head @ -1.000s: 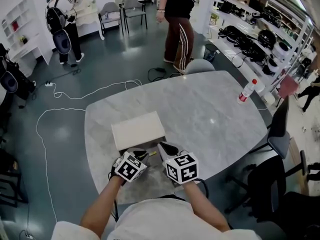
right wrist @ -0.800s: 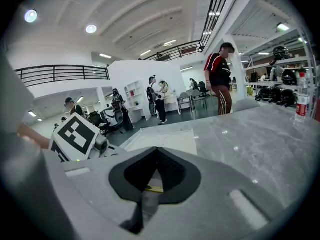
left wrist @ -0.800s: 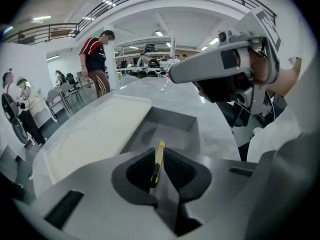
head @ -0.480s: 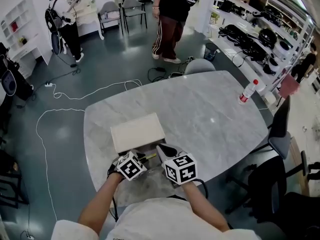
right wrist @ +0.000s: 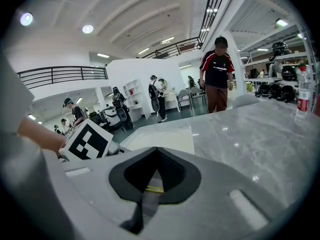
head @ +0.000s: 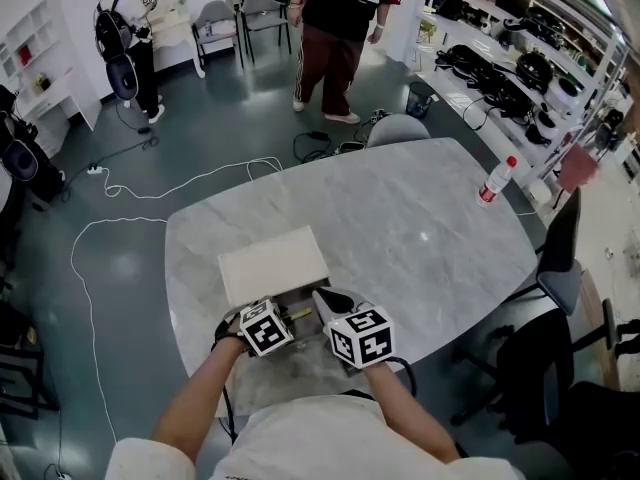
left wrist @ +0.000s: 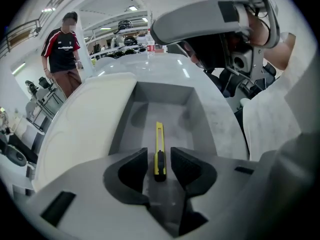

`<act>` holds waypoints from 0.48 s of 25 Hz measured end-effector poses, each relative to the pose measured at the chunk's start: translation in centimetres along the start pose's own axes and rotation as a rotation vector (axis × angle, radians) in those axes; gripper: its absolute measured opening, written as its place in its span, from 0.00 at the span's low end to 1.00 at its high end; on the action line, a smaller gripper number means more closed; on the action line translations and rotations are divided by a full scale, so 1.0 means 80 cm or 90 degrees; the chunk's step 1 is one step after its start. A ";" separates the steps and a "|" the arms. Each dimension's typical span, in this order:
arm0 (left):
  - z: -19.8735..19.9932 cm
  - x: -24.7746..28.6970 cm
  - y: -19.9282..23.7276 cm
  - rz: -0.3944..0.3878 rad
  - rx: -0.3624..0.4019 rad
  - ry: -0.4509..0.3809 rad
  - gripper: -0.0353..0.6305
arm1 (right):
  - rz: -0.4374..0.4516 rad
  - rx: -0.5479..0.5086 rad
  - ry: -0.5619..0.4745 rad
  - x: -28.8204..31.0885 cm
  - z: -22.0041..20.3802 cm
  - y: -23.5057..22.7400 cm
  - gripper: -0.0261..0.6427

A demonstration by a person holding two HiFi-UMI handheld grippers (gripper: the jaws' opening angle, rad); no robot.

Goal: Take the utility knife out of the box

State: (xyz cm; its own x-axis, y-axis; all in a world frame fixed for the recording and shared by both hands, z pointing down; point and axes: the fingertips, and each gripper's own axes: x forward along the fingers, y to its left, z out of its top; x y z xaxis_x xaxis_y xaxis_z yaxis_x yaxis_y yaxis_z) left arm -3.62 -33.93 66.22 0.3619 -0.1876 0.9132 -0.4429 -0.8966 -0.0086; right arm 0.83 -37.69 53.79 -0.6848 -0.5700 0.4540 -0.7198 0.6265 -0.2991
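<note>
A shallow grey box (head: 303, 300) lies open near the table's front edge, its white lid (head: 272, 261) folded back beside it. The utility knife (left wrist: 159, 149), yellow with a black end, rests flat on the box floor (left wrist: 172, 116). My left gripper (left wrist: 159, 159) is open, one jaw on each side of the knife's black end with a small gap both sides. In the head view the left gripper (head: 284, 314) reaches into the box from the front. My right gripper (head: 325, 296) hovers at the box's right side. Its jaws (right wrist: 157, 152) meet, shut, with a yellow strip showing below them.
A water bottle (head: 495, 181) stands at the marble table's (head: 420, 228) far right. Chairs (head: 558, 260) stand off the right edge and another (head: 398, 129) at the far end. A person (head: 340, 28) stands beyond the table. Cables (head: 180, 183) lie on the floor at left.
Both grippers stay almost where they were at the box. The person beyond the table has stepped to the left.
</note>
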 end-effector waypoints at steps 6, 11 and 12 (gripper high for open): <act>-0.011 0.012 0.000 -0.007 -0.004 0.035 0.24 | 0.000 0.005 0.006 0.002 -0.004 -0.002 0.05; -0.008 0.016 0.003 -0.004 -0.029 0.039 0.24 | -0.001 0.008 0.007 0.002 -0.006 -0.010 0.05; -0.008 0.016 0.004 -0.005 -0.029 0.039 0.23 | -0.001 0.008 0.007 0.002 -0.005 -0.010 0.05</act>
State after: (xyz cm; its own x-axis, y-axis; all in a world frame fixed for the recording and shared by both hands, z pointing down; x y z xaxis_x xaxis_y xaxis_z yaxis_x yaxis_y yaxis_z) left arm -3.78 -34.18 67.64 0.3157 -0.1549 0.9361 -0.4775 -0.8785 0.0157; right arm 1.33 -38.07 54.48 -0.6827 -0.5646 0.4638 -0.7219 0.6194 -0.3085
